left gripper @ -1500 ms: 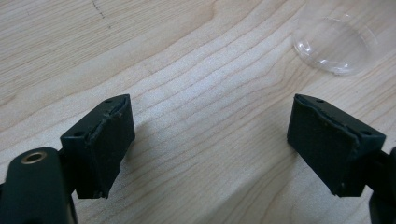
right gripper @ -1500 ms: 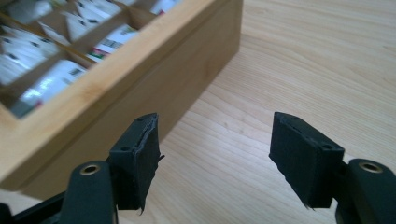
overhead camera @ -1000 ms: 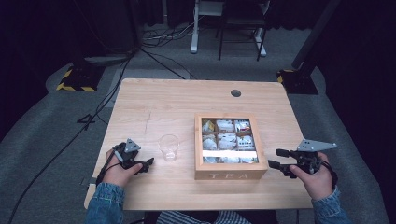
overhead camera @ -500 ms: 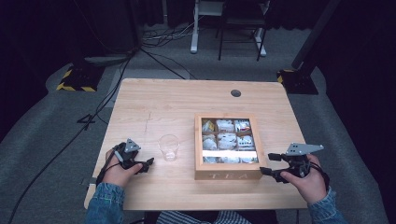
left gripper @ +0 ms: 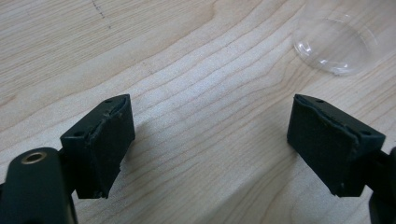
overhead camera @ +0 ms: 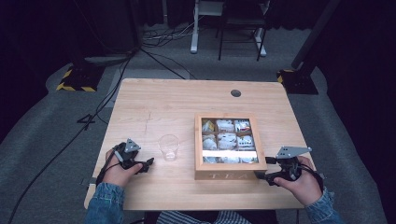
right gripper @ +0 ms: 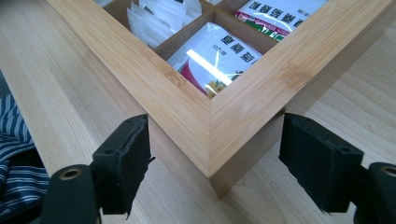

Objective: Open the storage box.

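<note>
Dark floor and trailing cables are framing the pale wooden desk (overhead camera: 154, 107) where I am working, and I am reading it from my left across to my right. On the left, my left tongs (overhead camera: 148, 163) are resting low on the wood with their jaws standing wide apart and nothing between them; in the left gripper view, the left tongs (left gripper: 210, 140) are looking over bare grain toward the clear plastic cup (left gripper: 334, 44), which is sitting just ahead and to their right, upright and untouched. Past the cup (overhead camera: 168, 147) comes the wooden tea box (overhead camera: 229, 173), open-topped, its compartments holding tea sachets (overhead camera: 226, 138), sitting right of the desk's middle with its lettered front wall facing me. On the right, my right tongs (overhead camera: 261, 175) are lying level and pointing left at the box's near right corner; their jaws have just been opening and are now standing apart. In the right gripper view that corner of the box (right gripper: 219, 135) is pointing straight into the gap of the right tongs (right gripper: 215, 163), the pads clear of both walls. I judge the box to be the right hand's job: it is lying directly ahead of those jaws, while the left hand is well apart, nearer the cup.
</note>
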`<state>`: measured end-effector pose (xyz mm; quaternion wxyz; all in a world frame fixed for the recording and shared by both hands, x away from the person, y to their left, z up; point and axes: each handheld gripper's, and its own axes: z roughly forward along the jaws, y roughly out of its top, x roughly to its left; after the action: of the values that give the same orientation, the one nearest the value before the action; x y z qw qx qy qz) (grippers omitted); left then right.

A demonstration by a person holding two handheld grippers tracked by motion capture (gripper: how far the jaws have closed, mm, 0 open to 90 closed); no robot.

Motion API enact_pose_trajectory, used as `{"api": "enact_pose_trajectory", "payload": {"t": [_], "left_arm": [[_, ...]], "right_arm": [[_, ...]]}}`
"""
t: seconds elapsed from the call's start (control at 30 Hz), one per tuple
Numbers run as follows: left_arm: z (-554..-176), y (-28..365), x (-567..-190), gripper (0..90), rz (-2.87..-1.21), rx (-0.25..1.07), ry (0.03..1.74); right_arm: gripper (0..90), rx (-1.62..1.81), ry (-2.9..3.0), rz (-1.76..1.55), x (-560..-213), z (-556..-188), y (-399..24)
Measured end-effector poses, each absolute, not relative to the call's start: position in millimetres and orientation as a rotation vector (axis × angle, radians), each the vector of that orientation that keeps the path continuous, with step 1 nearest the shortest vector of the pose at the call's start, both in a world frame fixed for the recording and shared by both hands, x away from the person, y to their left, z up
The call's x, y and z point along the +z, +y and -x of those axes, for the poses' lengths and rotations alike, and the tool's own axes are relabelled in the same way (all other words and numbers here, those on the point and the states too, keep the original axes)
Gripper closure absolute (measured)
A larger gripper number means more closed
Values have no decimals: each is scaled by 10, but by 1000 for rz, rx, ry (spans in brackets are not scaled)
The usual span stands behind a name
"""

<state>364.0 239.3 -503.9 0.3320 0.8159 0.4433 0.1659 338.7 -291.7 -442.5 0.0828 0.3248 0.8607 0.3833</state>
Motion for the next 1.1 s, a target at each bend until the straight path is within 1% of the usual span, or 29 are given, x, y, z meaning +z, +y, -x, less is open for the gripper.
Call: {"api": "enact_pose_trajectory", "payload": {"t": [0.2,0.37,0.5,0.57,0.77,0.93,1.1], "left_arm": [[-3640,2394,-5039,154,-2132,433,1158],[-3639,2393,-5039,154,-2132,432,1160],[-3639,2393,-5039,154,-2132,432,1160],[-3639,2393,-5039,154,-2132,432,1160],[-3639,2393,-5039,154,-2133,433,1160],[-3639,2393,-5038,154,-2133,433,1160],[-3639,2393,-5038,154,-2133,433,1160]], "right_arm": [[279,1107,2559,-945,-4423,-3364,-2900],[282,1089,2551,-923,-4411,-3351,-2890],[307,1074,2550,-907,-4391,-3338,-2887],[340,1066,2545,-889,-4363,-3323,-2882],[354,1059,2539,-898,-4349,-3312,-2879],[392,1073,2507,-915,-4279,-3278,-2891],[411,1060,2473,-903,-4240,-3258,-2877]]}}
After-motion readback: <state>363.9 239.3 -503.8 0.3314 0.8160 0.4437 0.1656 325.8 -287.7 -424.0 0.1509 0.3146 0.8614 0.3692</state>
